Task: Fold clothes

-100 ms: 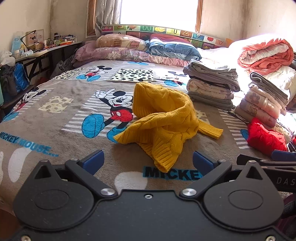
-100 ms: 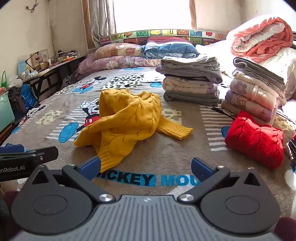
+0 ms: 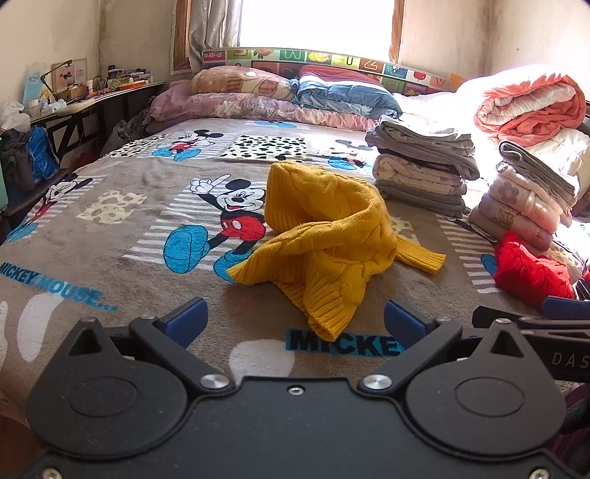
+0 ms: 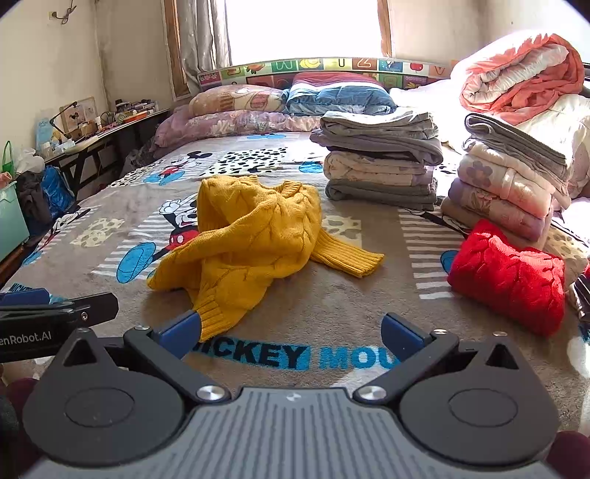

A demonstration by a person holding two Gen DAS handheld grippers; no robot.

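Yellow sweater [image 3: 324,235] lies crumpled mid-bed [image 3: 110,228], just beyond both tongs, left [image 3: 293,320] and right [image 4: 291,331], each released and empty. It needs spreading flat, I judge: grip a hem or sleeve. Folded red sweater [image 4: 509,272] sits at three o'clock.

Bright daylight floods through the curtained window [image 3: 317,25] behind the bed [image 3: 110,221], cream walls [image 4: 48,66] around, cluttered counter [image 3: 92,99] along the bed's left edge.
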